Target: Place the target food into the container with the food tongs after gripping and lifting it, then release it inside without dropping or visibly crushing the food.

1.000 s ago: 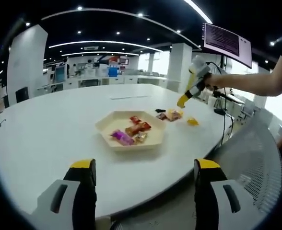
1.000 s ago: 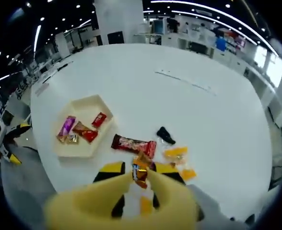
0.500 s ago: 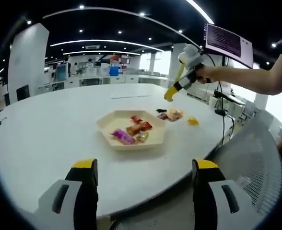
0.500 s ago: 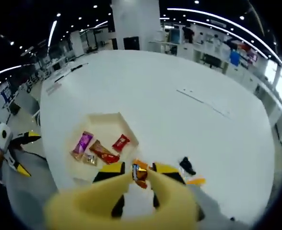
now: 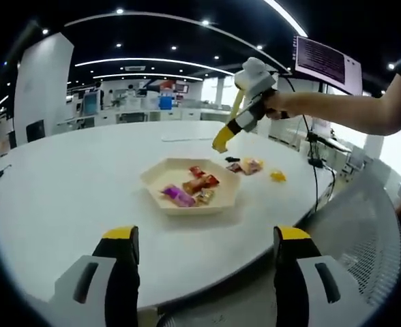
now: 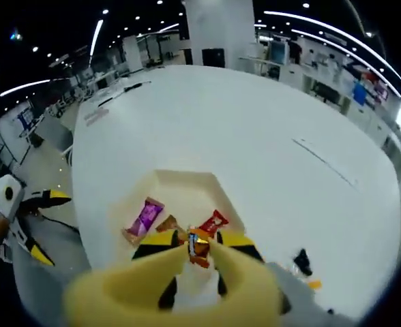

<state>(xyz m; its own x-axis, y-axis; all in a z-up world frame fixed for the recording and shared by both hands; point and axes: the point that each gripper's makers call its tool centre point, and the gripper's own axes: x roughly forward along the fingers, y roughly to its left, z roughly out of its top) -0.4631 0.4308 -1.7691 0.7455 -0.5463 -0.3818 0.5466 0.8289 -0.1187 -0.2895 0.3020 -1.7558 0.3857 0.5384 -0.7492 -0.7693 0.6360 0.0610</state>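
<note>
A cream hexagonal tray (image 5: pixel 154 179) on the white table holds several wrapped snacks, among them a purple one (image 5: pixel 177 197) and a red one (image 5: pixel 196 171). A person's hand carries my right gripper (image 5: pixel 251 102), shut on yellow food tongs (image 5: pixel 226 131) that hang above the tray's far side. From my right gripper (image 6: pixel 199 238) I look down the tongs (image 6: pixel 248 272): their tips pinch an orange snack packet (image 6: pixel 199 249) in the air over the tray (image 6: pixel 180 191). Off the table's near edge my left gripper (image 5: pixel 204 235) stands open with nothing in it, also seen low on the left as the left gripper (image 6: pixel 45 226).
Loose snacks lie on the table right of the tray: an orange and red pile (image 5: pixel 247 165), a yellow piece (image 5: pixel 277 176), a black one (image 5: pixel 232 159). A mesh chair back (image 5: pixel 364 225) stands at right. A monitor (image 5: pixel 327 60) hangs behind.
My right gripper has carried the tongs and the pinched orange packet leftward, from over the loose snacks to above the tray. The left gripper has stayed in place.
</note>
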